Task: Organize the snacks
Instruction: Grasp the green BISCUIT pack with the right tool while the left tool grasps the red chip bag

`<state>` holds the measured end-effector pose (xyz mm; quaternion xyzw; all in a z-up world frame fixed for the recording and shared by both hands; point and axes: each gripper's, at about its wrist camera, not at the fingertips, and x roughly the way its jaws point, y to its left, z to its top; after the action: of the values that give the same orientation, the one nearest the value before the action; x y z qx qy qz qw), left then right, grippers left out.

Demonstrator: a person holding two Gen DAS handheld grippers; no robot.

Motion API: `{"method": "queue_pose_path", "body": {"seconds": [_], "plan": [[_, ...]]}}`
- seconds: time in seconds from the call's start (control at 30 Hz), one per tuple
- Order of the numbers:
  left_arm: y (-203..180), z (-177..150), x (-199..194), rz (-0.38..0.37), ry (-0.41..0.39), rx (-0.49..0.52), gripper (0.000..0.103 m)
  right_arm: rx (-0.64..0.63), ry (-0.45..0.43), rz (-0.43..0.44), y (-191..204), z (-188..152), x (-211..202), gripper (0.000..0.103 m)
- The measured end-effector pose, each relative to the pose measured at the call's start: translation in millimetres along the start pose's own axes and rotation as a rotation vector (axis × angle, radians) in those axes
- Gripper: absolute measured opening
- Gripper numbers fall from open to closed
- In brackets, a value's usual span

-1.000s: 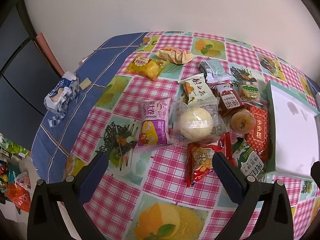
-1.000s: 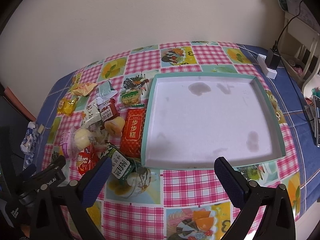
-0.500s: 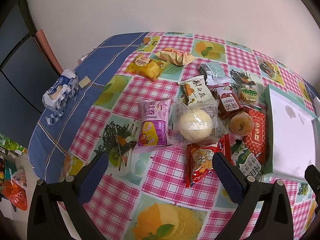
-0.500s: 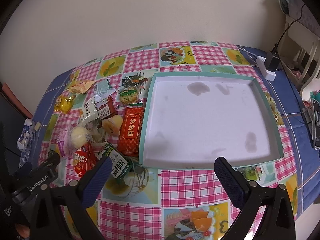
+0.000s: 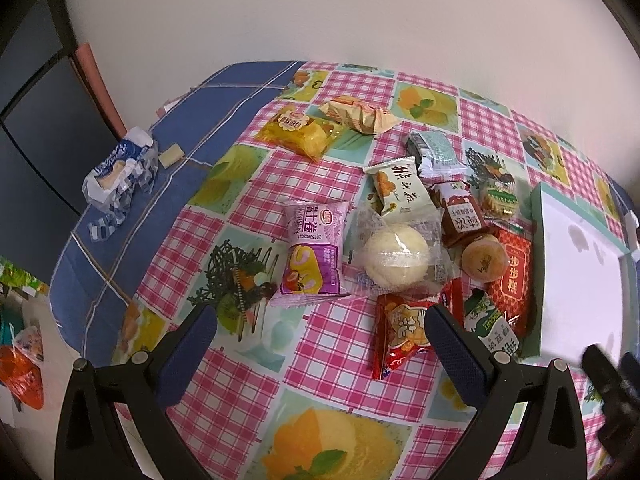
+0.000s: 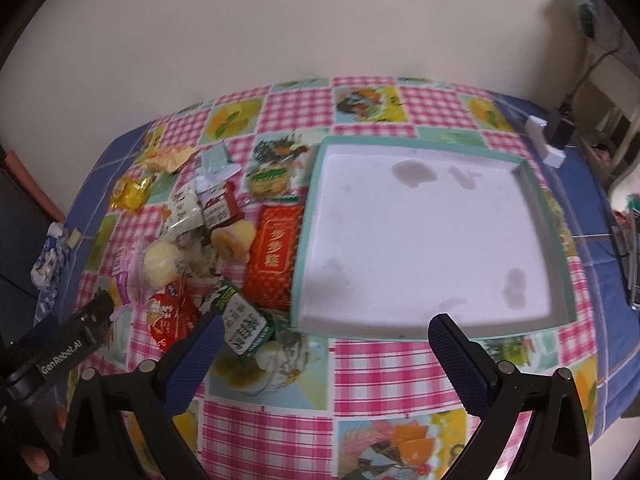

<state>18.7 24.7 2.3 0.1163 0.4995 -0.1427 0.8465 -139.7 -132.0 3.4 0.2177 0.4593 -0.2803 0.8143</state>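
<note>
ahead of the open left claw [image 5: 318, 338] lie snacks [image 5: 394, 256].

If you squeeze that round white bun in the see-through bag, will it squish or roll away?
The round white bun looks soft and puffy, so it would probably squish under a firm pinch. Its clear wrapper is loose and crinkly, so it may slip between the fingers. Lying flat among other packets, it seems unlikely to roll far.

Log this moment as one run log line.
stage: approach | left gripper: open, holds nothing | right gripper: open, holds nothing | tray: no snacks | snacks: piled left of tray, red packet touching it
</note>
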Motion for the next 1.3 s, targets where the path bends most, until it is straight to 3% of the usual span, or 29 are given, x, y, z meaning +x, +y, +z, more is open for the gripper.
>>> {"method": "queue_pose_path", "body": {"seconds": [0.2,0.43,0.6,0.7,0.87,1.3], "plan": [[6.0,3.4,17.0,-0.065,0.092,-0.059,0.103,-0.027,0.116,0.122,21.7,-3.3,35.5,0.103],[-2.3,6.4,41.6,-0.176,0.213,-0.11,0.103,-0.07,0.165,0.129,38.6,-9.2,63.8,0.101],[-16.2,4.5,58.4,-0.217,0.281,-0.102,0.102,-0.146,0.141,0.108,50.6,-10.9,66.6,0.092],[-25.0,3.8,65.3,-0.242,0.295,-0.09,0.09,-0.183,0.124,0.103,56.8,-11.6,66.1,0.082],[-31.0,4.1,72.3,-0.281,0.318,-0.094,0.081,-0.221,0.111,0.083,61.3,-13.3,67.5,0.078],[-8.8,-2.0,80.2,-0.342,0.344,-0.187,0.08,-0.235,0.061,0.045,60.6,-8.9,59.4,0.077]]}}
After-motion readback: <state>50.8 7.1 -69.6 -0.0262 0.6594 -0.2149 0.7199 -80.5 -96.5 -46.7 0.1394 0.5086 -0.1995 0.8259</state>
